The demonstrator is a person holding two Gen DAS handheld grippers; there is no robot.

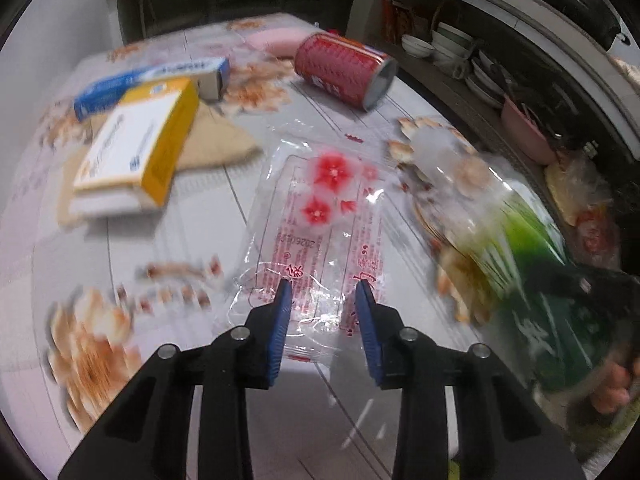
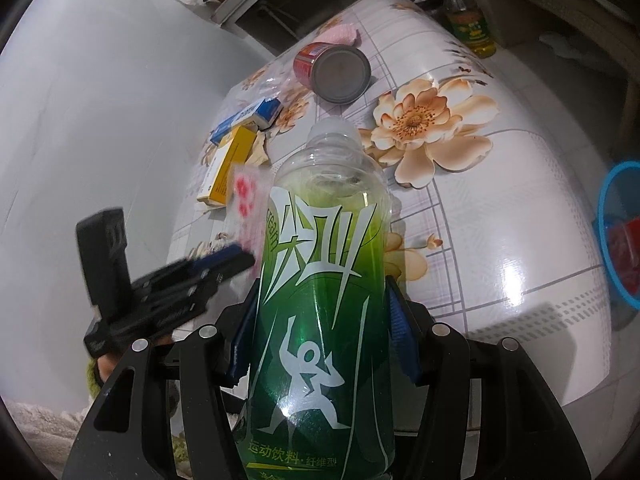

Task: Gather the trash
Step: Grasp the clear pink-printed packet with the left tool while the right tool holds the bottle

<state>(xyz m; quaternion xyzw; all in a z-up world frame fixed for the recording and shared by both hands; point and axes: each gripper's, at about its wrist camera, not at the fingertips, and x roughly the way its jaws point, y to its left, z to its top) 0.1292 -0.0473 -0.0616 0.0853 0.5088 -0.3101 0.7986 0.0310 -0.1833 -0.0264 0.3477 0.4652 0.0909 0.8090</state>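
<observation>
A clear plastic wrapper (image 1: 324, 216) printed with red flowers lies flat on the floral table (image 1: 192, 240). My left gripper (image 1: 323, 294) hovers over its near end, blue pads apart on either side, not pressing it. In the right wrist view my right gripper (image 2: 323, 284) is shut on an uncapped green sports-drink bottle (image 2: 320, 272), held upright above the table's near edge. That bottle (image 1: 520, 232) shows blurred at the right of the left wrist view. The left gripper (image 2: 236, 258) reaches in beside the wrapper (image 2: 248, 192).
A red can (image 1: 344, 68) lies on its side at the back, with a yellow box (image 1: 136, 148), a blue box (image 1: 152, 80) and brown paper (image 1: 220, 140) to the left. A blue basket (image 2: 608, 216) sits beyond the table's right edge. Shelves with bowls (image 1: 440, 44) stand behind.
</observation>
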